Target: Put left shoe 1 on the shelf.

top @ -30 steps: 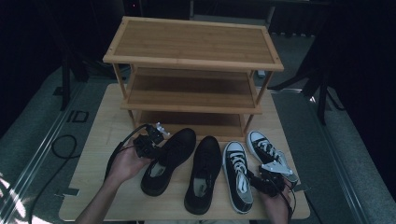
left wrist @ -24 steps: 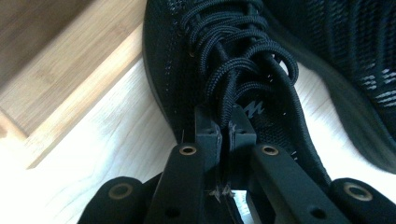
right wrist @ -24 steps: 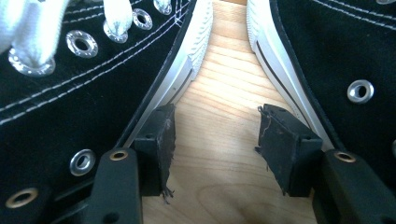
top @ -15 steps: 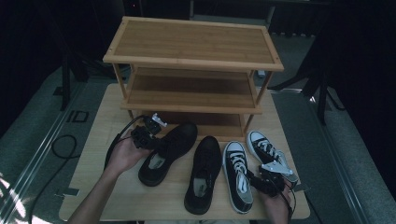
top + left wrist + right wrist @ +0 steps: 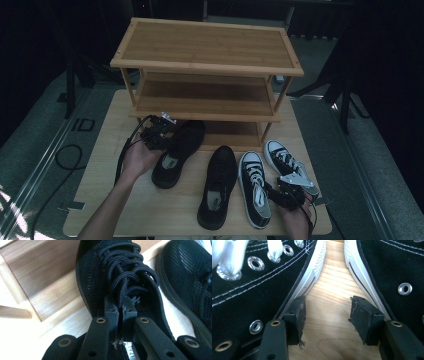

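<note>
Pinching the tongue and top laces of the black mesh shoe [image 5: 179,152] with the left claw [image 5: 159,136], jaws nearly together on that soft fabric and on nothing firmer. Lying with the toe at the mouth of the lowest shelf [image 5: 235,134] of the bamboo rack [image 5: 205,47] and the heel out over the desk [image 5: 100,175]; hard to tell whether lifted clear or dragging on its sole. Waiting with the right claw [image 5: 278,192] at the desk's right front corner, jaws wide apart and holding nothing, lowered onto bare wood between the inner sneaker [image 5: 255,187] and the outer sneaker [image 5: 287,162].

Probable faults from here, as judgement only:

(a) Slipping from the pinch. Caused by gripping a thin, flexible tongue, with the whole weight of the shoe hanging below it.

(b) Swinging or tipping toe-down once raised. Caused by holding well behind the toe, and likely to end with the toe striking the shelf's front edge.

(c) Catching on the rack's left post or under the middle shelf. Caused by entering at an angle through a low opening.

(d) Nudging the second black shoe [image 5: 218,185], just beside the first. Caused by any sideways sweep of the heel.

(e) Snagging a loose lace between the jaws on release.
</note>
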`<move>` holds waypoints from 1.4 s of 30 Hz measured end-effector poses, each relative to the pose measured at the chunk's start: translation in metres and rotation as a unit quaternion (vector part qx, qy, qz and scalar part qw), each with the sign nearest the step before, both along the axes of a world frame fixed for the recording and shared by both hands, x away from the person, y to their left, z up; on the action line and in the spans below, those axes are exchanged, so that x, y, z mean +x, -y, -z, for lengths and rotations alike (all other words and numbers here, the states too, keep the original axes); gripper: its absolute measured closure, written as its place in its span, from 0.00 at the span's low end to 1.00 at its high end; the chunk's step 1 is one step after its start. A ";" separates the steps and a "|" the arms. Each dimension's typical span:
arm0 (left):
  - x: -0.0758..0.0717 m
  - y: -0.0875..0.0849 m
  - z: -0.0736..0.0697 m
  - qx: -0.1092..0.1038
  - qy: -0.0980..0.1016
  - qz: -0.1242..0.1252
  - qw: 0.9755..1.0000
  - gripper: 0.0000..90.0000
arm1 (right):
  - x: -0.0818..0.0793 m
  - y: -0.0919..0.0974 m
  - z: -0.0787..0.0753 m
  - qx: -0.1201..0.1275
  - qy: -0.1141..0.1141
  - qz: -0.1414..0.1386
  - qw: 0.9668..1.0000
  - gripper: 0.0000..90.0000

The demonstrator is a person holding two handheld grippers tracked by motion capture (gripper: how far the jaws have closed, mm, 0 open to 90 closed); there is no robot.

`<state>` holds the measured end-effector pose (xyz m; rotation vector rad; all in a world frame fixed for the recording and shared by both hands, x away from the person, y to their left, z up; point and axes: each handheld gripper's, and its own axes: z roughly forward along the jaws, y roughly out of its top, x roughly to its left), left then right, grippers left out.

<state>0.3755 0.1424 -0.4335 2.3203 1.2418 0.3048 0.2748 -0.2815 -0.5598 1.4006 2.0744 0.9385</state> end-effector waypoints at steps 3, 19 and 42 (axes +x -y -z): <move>0.003 0.000 0.004 0.006 -0.002 -0.013 1.000 0.97 | 0.000 0.000 0.000 0.000 0.000 0.000 1.000 0.51; -0.004 -0.012 0.016 -0.010 0.011 -0.017 1.000 0.77 | 0.000 0.000 0.000 0.000 0.000 0.000 1.000 0.51; -0.098 -0.054 0.004 -0.044 0.108 0.001 0.993 0.99 | 0.000 0.000 0.000 0.000 0.000 0.000 1.000 0.51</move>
